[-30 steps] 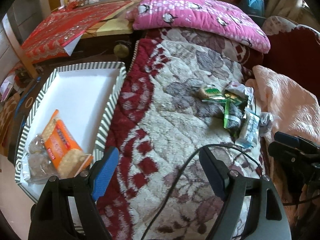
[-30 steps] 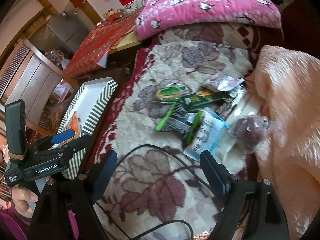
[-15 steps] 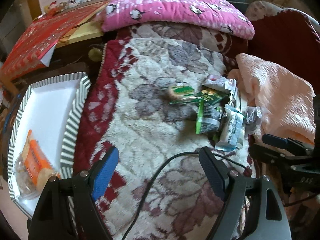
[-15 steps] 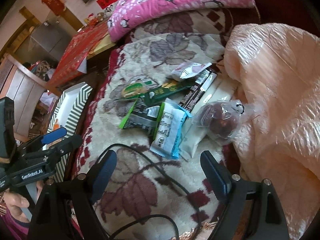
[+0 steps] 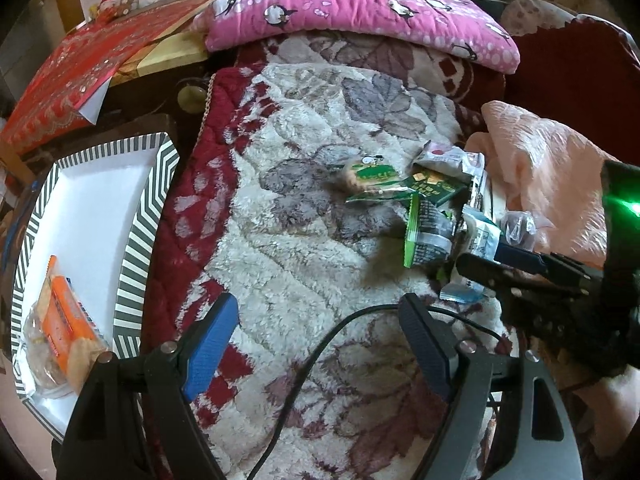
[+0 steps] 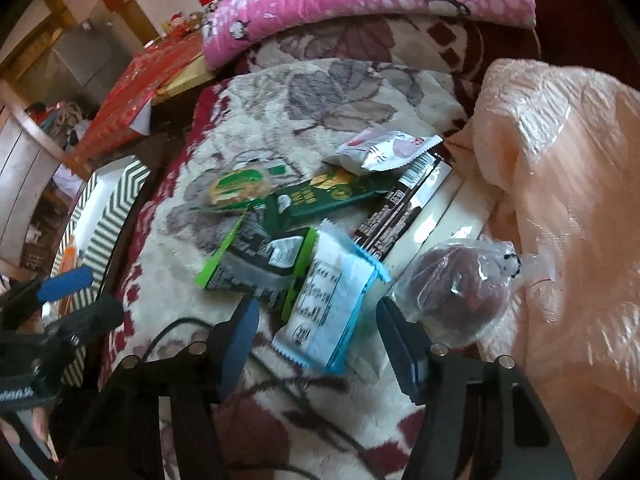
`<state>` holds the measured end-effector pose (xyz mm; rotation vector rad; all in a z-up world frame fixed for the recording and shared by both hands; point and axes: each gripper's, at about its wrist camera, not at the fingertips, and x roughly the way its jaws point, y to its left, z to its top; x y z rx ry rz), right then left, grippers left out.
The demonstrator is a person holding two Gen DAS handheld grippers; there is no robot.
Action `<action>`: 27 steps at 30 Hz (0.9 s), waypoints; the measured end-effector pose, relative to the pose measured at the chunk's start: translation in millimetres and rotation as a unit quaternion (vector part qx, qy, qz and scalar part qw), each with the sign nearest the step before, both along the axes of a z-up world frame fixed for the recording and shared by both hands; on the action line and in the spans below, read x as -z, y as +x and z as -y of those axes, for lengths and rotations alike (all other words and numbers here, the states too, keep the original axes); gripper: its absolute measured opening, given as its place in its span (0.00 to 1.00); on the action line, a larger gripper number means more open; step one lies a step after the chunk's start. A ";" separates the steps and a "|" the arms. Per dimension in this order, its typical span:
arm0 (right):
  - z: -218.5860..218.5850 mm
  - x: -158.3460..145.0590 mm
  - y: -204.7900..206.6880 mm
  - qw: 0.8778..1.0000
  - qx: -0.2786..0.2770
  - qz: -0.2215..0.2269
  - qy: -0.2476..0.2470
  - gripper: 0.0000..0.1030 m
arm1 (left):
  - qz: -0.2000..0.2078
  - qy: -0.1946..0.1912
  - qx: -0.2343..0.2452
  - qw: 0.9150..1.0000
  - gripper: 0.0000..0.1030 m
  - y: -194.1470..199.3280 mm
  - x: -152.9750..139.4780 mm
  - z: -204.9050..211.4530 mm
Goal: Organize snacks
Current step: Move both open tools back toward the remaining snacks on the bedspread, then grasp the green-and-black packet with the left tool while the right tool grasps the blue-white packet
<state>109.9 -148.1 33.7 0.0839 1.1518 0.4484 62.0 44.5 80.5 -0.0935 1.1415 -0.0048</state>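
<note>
A pile of snack packets lies on the floral blanket (image 5: 304, 264). In the right wrist view my right gripper (image 6: 320, 340) is open, its fingers either side of the near end of a white and blue packet (image 6: 332, 304). Beside it lie a green and black packet (image 6: 260, 260), a dark green bar (image 6: 336, 196), a round green biscuit pack (image 6: 240, 188), a silver pouch (image 6: 384, 152) and a clear bag with a dark bun (image 6: 460, 284). My left gripper (image 5: 320, 340) is open and empty above the blanket. A striped white tray (image 5: 136, 232) at left holds an orange cracker pack (image 5: 64, 320).
A peach cover (image 6: 560, 200) lies bunched to the right of the pile. A pink penguin quilt (image 5: 360, 4) lies at the back. A black cable (image 5: 312, 344) runs across the blanket near my left gripper. A red-covered table (image 5: 80, 64) stands beyond the tray.
My right gripper has moved forward and down onto the snack pile, now straddling the white and blue packet. My left gripper has shifted right, away from the tray. Both stay open.
</note>
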 end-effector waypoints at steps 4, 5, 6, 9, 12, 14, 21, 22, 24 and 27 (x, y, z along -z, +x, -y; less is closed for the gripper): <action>-7.5 5.3 5.0 1.000 -0.017 -0.003 -0.013 0.48 | 0.000 -0.001 0.001 1.000 0.79 2.2 0.3 0.7; -9.5 6.2 4.4 1.000 -0.021 -0.004 -0.017 0.38 | 0.001 -0.002 0.002 1.000 0.79 3.1 0.0 1.9; -9.8 7.7 3.5 0.999 -0.029 -0.006 -0.020 0.30 | 0.001 -0.001 0.004 1.000 0.79 4.3 -0.4 3.9; 0.6 8.6 -1.6 0.999 -0.033 -0.012 -0.004 0.30 | 0.003 0.000 0.011 1.000 0.79 8.6 -0.9 11.5; 14.2 2.6 -8.1 0.999 -0.031 -0.012 0.011 0.29 | 0.001 0.000 0.019 1.000 0.79 14.8 0.7 21.2; 21.6 -4.0 -11.9 0.999 -0.029 -0.009 0.010 0.29 | 0.000 -0.001 0.026 1.000 0.79 19.4 2.1 29.0; 44.7 -15.8 -17.6 1.000 -0.017 -0.007 0.023 0.27 | -0.008 0.003 0.053 0.999 0.79 41.3 12.9 60.2; 45.2 -14.7 -17.5 1.000 -0.018 -0.009 0.023 0.27 | -0.011 0.006 0.057 0.998 0.79 45.6 15.9 64.9; 44.7 -10.3 -17.8 0.999 -0.021 -0.016 0.024 0.27 | -0.013 0.007 0.060 0.998 0.79 51.1 20.0 70.0; 39.0 -2.5 -20.3 0.999 -0.030 -0.022 0.011 0.27 | -0.024 0.012 0.064 0.998 0.79 59.5 31.1 76.5</action>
